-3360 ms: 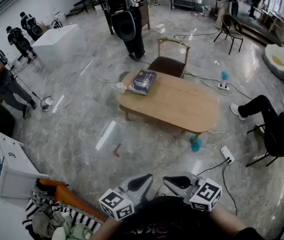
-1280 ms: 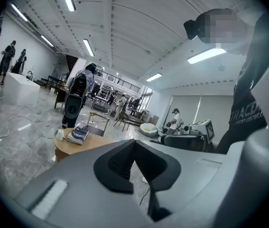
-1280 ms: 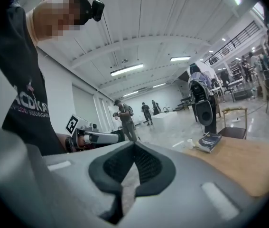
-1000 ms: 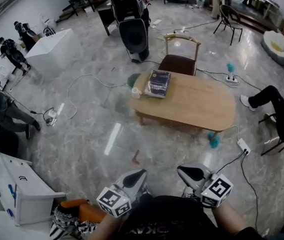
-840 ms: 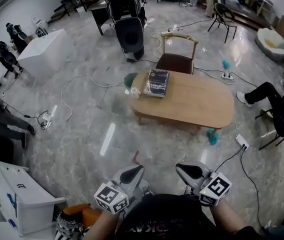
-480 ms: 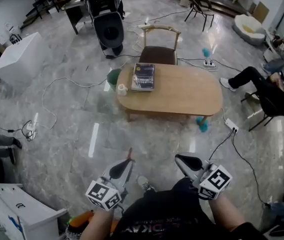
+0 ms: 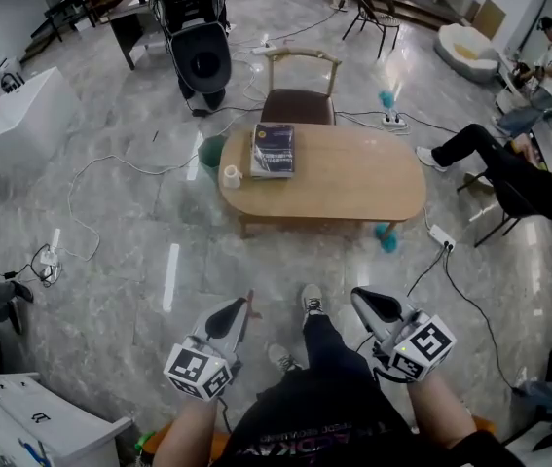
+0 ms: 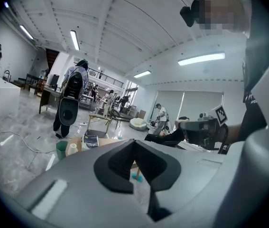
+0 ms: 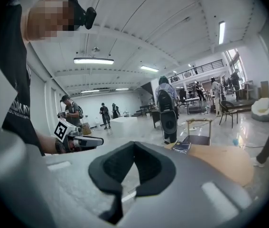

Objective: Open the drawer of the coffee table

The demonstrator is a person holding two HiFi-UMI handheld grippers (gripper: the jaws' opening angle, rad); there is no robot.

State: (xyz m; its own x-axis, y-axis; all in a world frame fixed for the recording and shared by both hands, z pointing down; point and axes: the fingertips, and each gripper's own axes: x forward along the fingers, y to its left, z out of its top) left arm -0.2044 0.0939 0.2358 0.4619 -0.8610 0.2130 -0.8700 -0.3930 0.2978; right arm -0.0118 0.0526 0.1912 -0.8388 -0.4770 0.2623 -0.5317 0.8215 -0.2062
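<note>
**Floor** (image 7: 110, 251): pale grey polished stone that fills the head view. White cables trail across its left half.

**Coffee table** (image 7: 353, 178): light wood with a rounded oblong top, at the centre of the frame, a little above the middle. It is well apart from both grippers. Its drawer cannot be made out in any view.

**Seated person** (image 7: 509, 168): at the right edge, dressed in black, with legs stretched toward the table's right end.

**White block** (image 7: 18, 115): box-shaped, in the upper left.

**Chair** (image 7: 298, 105): pale wooden frame and dark seat, just above the table's upper edge.

**Right gripper** (image 7: 360, 297): lower right of centre, pointing up-frame toward the table. Its jaws are closed together with nothing between them.

**Left gripper** (image 7: 239, 306): lower left of centre, also pointing up-frame. Its jaws are likewise closed together and it holds nothing.

**Book** (image 7: 273, 150): dark cover, lying flat on the table's left end.

**Green bucket** (image 7: 212, 149): on the floor just beyond the table's upper-left corner.

**Power strip** (image 7: 440, 236): white, on the floor below the table's right end.

**Cup** (image 7: 230, 175): pale, upright at the table's left rim, just beside the book.
</note>
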